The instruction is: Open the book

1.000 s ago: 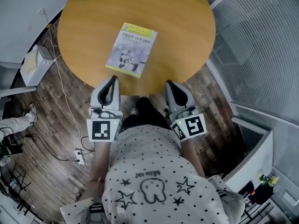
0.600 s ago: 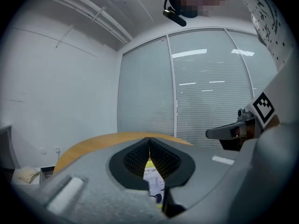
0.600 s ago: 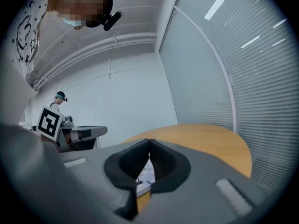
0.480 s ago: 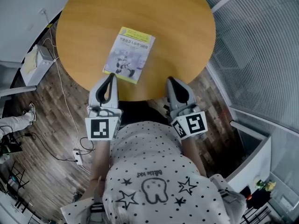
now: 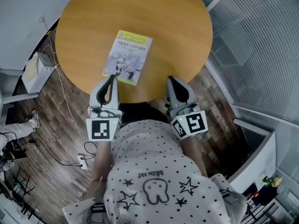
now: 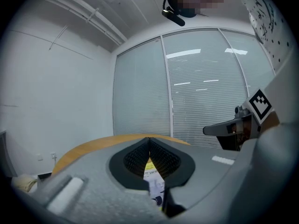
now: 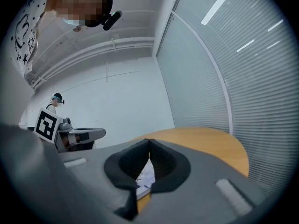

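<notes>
approach step, by the look of it; nothing opened yet. book [image 5: 127, 57] closed, cover up, flat on the near-left part of the round table [image 5: 177, 27], a little skewed, near short edge close to the table's near rim. left gripper [image 5: 110, 78] with jaws pressed together and empty, tip at the rim just short of the book's near left corner, pointing almost level. right gripper [image 5: 171, 80] likewise closed tight on nothing, at the rim to the right of the book and apart from it. in each gripper's own view, jaws meeting in a thin line, book lying beyond them, not between. next, probably: sliding a closed tip, or one parted jaw, under the cover's free long edge, then lifting and swinging it over, the other gripper pressing the pages down against sliding. spine side hard to tell from above. no overhang to exploit, book wholly on the wood. plenty of bare tabletop beyond and to the right for a swung-over cover; less to the left, close to the curved rim. glass wall [image 5: 261, 45] well off to the right, no hindrance to either arm.
</notes>
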Demonstrator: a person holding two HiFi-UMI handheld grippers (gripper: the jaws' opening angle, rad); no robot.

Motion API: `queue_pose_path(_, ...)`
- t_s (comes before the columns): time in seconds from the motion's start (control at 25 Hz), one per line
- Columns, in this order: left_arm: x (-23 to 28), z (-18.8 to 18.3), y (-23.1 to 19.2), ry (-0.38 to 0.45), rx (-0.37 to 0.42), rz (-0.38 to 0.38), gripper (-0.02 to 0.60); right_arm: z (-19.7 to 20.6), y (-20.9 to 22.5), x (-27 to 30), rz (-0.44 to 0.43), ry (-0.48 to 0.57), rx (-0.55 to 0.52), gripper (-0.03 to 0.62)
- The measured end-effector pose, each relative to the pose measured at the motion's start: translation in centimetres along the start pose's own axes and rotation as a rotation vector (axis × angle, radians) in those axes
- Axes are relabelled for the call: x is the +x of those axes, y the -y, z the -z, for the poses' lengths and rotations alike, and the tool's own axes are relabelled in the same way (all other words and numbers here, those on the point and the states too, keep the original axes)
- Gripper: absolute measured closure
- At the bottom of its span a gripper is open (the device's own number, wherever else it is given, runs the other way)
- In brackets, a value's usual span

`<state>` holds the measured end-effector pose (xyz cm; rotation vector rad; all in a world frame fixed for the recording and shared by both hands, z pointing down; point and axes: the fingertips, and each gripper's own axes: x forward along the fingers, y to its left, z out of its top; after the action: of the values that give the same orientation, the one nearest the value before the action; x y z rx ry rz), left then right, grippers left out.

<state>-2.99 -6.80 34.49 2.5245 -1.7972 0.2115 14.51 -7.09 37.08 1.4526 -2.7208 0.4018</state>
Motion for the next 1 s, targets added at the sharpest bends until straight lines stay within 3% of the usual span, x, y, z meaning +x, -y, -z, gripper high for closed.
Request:
queue_pose_path(0.24, -0.1, 0.7, -0.2, -0.025, 0.008, 0.005, 0.572, 0.0, -0.2, -0.3, 0.015, 0.002, -0.002, 0.589)
queue_pose_path(0.56, 0.3, 0.5, -0.1, -0.011, 0.072, 0.074, 0.572, -0.2, -0.7, -0.2, 0.060, -0.006, -0.011, 0.589)
queue_pose_path(1.0, 2.3, 2.0, -1.7, -0.054, 0.138, 0.261, 0.571, 0.6, -2.7, 1.3, 0.153, -0.050, 0.016, 0.589)
